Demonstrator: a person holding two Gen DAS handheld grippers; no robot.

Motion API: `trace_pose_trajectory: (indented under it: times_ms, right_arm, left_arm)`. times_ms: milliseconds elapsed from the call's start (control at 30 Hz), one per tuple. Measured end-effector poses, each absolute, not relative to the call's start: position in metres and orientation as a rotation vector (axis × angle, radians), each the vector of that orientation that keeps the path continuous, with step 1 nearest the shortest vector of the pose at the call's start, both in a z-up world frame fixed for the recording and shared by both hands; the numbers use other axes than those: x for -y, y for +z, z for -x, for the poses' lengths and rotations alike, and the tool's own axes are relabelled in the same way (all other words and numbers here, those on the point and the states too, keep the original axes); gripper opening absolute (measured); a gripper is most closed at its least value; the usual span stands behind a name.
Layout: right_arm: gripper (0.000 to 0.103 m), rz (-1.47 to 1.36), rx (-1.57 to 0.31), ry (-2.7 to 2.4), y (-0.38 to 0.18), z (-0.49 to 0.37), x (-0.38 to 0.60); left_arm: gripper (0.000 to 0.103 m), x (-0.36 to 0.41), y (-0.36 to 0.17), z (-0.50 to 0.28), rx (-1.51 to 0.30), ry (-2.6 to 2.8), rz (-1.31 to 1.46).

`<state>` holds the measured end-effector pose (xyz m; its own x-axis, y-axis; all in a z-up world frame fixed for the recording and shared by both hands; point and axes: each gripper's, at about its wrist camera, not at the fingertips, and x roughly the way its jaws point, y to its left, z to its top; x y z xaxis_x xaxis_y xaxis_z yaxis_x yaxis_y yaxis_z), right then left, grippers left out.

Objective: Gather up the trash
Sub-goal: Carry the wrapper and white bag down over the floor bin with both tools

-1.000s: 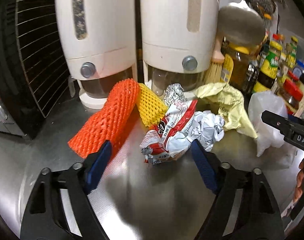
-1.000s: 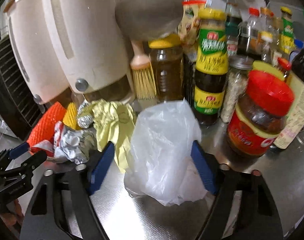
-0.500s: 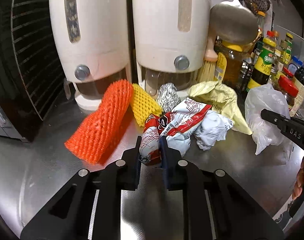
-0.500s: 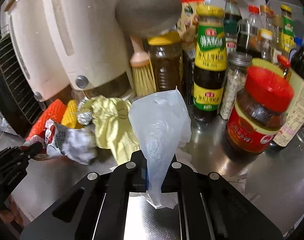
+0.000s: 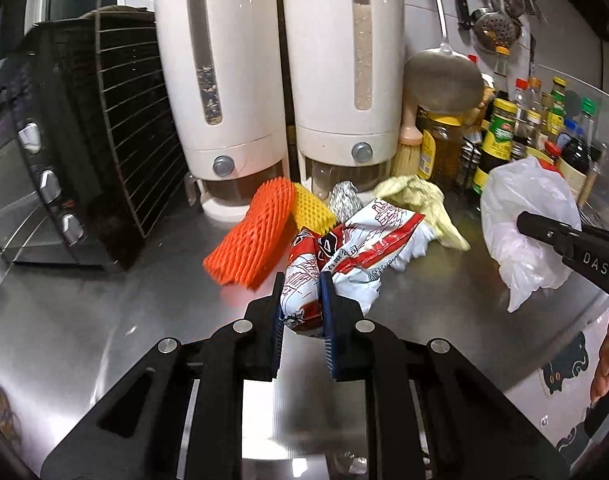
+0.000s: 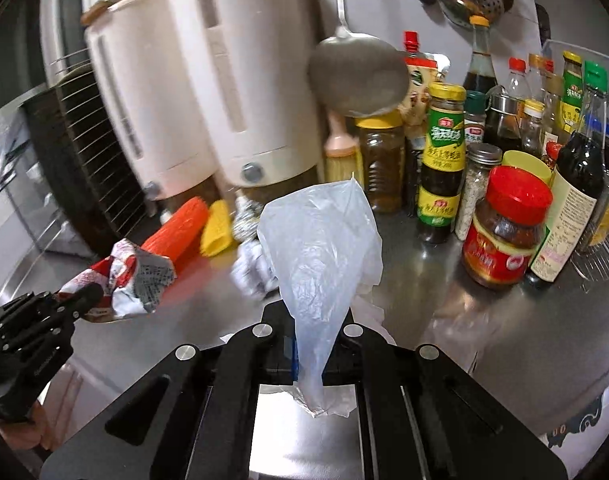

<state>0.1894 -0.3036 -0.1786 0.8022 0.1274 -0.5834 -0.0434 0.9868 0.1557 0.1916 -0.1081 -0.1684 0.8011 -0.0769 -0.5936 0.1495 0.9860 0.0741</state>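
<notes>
Trash wrapper [image 5: 356, 248] clamped in left tool [image 5: 300, 304], jaws just closed, held clear of tabletop [image 5: 104, 320]; plastic bag [image 6: 320, 248] pinched in fully closed right tool [image 6: 310, 356].
— Risked slipping free if swung: slick film, small bite.

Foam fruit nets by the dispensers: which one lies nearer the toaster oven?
The orange net. It lies on the oven side, longer than the short yellow net beside it.

Both wrist cameras look down along their tongs, close over one shared steel counter [image 5: 104, 320].
</notes>
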Motion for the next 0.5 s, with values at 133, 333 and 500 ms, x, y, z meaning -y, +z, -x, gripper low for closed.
trace_pose_trajectory:
  times_ms: [133, 333, 500]
  right_arm:
    - [0.007, -0.107, -0.646, 0.118, -0.18, -0.157, 0.288]
    - [0.007, -0.122, -0.656, 0.165, -0.191, -0.102, 0.276]
    - [0.007, -0.14, -0.675, 0.193, -0.211, -0.064, 0.269]
  left_arm:
    - [0.015, 0.106, -0.166, -0.153, -0.617, -0.126, -0.118]
    - [0.015, 0.101, -0.172, -0.093, -0.608, -0.128, -0.102]
    - [0.015, 0.094, -0.191, -0.049, -0.625, -0.141, -0.069]
